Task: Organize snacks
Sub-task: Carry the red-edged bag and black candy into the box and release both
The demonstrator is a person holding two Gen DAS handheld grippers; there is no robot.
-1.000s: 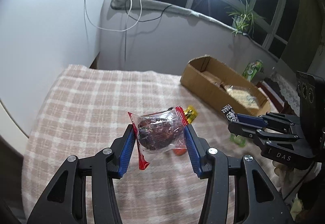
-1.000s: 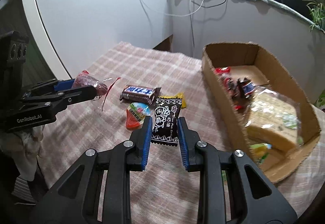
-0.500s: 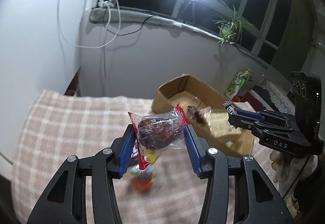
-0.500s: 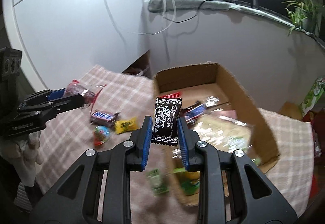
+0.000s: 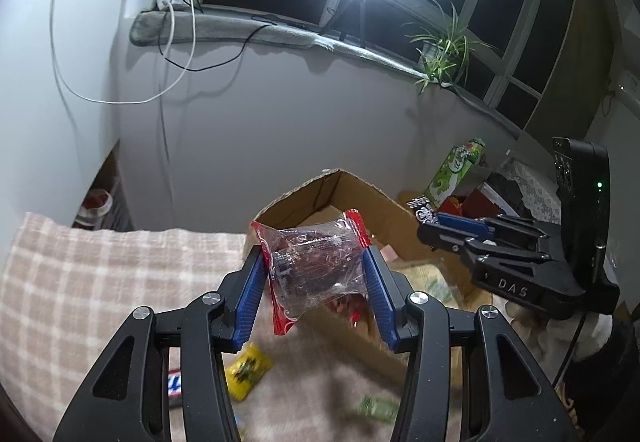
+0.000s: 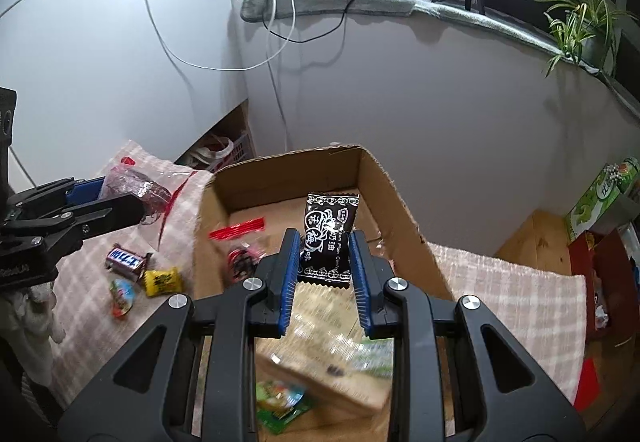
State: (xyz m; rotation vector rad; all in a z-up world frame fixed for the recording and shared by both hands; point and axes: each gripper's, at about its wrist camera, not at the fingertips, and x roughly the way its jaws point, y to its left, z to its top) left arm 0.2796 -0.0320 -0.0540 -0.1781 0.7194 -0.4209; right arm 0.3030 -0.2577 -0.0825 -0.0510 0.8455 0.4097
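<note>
Candy packet (image 6: 329,238) between fingers (image 6: 289,278) (upright)

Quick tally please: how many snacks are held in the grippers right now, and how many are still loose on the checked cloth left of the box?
Held in grippers: 2, the clear red-edged packet and the black plum candy.
Loose on the cloth: 3, the Snickers bar, the yellow candy and the round jelly cup.
Total: 5

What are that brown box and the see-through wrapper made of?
The box looks like plain corrugated cardboard: matte brown, with raw, slightly ragged edges. The wrapper, held in the left gripper, seems thin clear plastic film with red ends: it crinkles and glints.
</note>
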